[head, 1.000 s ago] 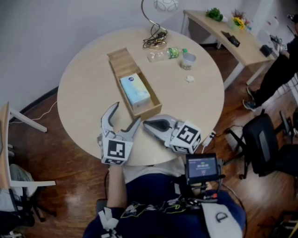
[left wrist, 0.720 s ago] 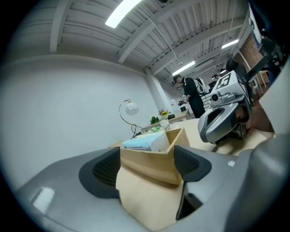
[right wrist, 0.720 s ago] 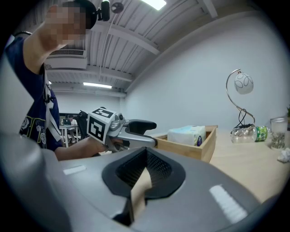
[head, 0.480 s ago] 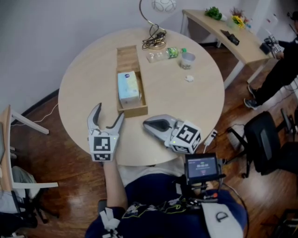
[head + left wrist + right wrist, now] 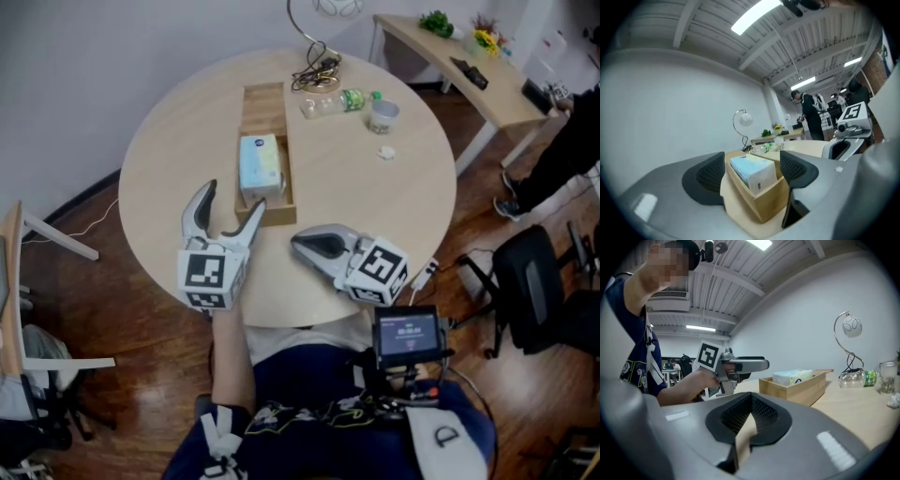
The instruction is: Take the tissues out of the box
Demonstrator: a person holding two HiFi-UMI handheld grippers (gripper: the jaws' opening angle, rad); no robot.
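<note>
Round and pale, the wooden surface [image 5: 178, 159] fills the middle of a room with a dark wood floor. A long open wooden box [image 5: 265, 98] lies on it, pointing away from the person. The tissue pack [image 5: 260, 161] sits inside the box, in the half nearer the person, its top showing above the walls.

The left gripper [image 5: 231, 206] is held level just short of the box's near end. Its jaws are spread wide. In the left gripper view the box's near corner and the pack behind it show between them, and neither pad presses on anything. The right gripper [image 5: 302, 244] lies to the right of the box's near end, jaws pressed together on nothing, well clear of the box wall.

Beyond the box's far end stand a lamp [image 5: 319, 37], a bottle [image 5: 337, 101] on its side and a cup [image 5: 382, 114].

The risk, as I judge it, is the line of approach. Coming in level, the jaws meet the box's end wall before the pack, so closing here would pinch wood and drag or tip the box. Nothing braces the box, so a push could slide it towards the bottle. The pack looks soft, and a shallow pinch may crumple it or slip off.
</note>
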